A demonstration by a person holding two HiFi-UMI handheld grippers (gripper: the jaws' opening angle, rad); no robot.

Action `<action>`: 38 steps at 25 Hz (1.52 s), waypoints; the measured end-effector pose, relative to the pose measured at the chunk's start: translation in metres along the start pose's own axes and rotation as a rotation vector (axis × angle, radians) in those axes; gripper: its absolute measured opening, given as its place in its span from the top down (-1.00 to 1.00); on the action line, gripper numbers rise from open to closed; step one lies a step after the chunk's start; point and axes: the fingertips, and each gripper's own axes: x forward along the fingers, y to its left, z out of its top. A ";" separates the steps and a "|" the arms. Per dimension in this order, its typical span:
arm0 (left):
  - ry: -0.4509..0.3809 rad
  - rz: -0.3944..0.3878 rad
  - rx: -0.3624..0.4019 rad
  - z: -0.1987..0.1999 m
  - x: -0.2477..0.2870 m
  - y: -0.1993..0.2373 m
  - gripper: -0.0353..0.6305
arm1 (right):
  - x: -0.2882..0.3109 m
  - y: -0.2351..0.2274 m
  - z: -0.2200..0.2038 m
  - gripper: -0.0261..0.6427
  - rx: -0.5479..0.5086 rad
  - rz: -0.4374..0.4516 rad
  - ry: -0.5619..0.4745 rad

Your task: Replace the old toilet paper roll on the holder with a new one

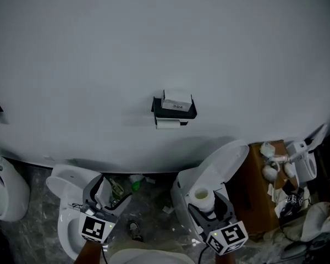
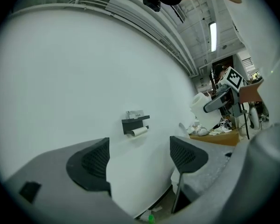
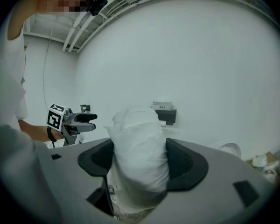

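- New roll of toilet paper, white, full and slightly crumpled, stands clamped between the two dark pads of the right gripper. The jaws press on both of its sides.
- From the head view, the new roll shows its open core facing up, low and right of centre, in front of the person.
- Old roll, white and slim, hangs under a black holder fixed to the white wall. It is well apart from both grippers.
- A small white block marked 304 sits on top of the holder.
- Left gripper has its jaws wide apart with nothing between them. Through the gap, its own view shows the wall, with the holder and old roll above it.
- Head view places the left gripper at lower left, level with the right gripper and apart from it.
- Each gripper's camera catches the other one off to its side: the left gripper with its marker cube, and the right gripper carrying the new roll.
- Below the grippers, against the foot of the wall, stand two white toilets, the right-hand one with its lid raised.
- A brown box strewn with crumpled white paper sits at far right.
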 end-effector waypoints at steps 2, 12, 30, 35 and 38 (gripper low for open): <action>0.007 -0.027 0.004 -0.006 0.018 0.014 -0.27 | 0.017 -0.004 0.005 -0.05 0.005 -0.015 0.007; 0.060 -0.050 -0.025 -0.019 0.089 0.021 -0.27 | 0.067 -0.061 0.001 -0.05 0.034 -0.015 0.027; 0.225 0.000 0.515 -0.002 0.214 -0.007 -0.27 | 0.126 -0.140 0.012 -0.05 0.038 0.161 -0.032; 0.286 -0.052 0.664 -0.015 0.249 -0.024 -0.27 | 0.135 -0.150 0.008 -0.05 0.047 0.188 -0.027; 0.321 -0.059 0.748 -0.023 0.264 -0.027 -0.27 | 0.136 -0.156 0.008 -0.05 0.052 0.192 -0.028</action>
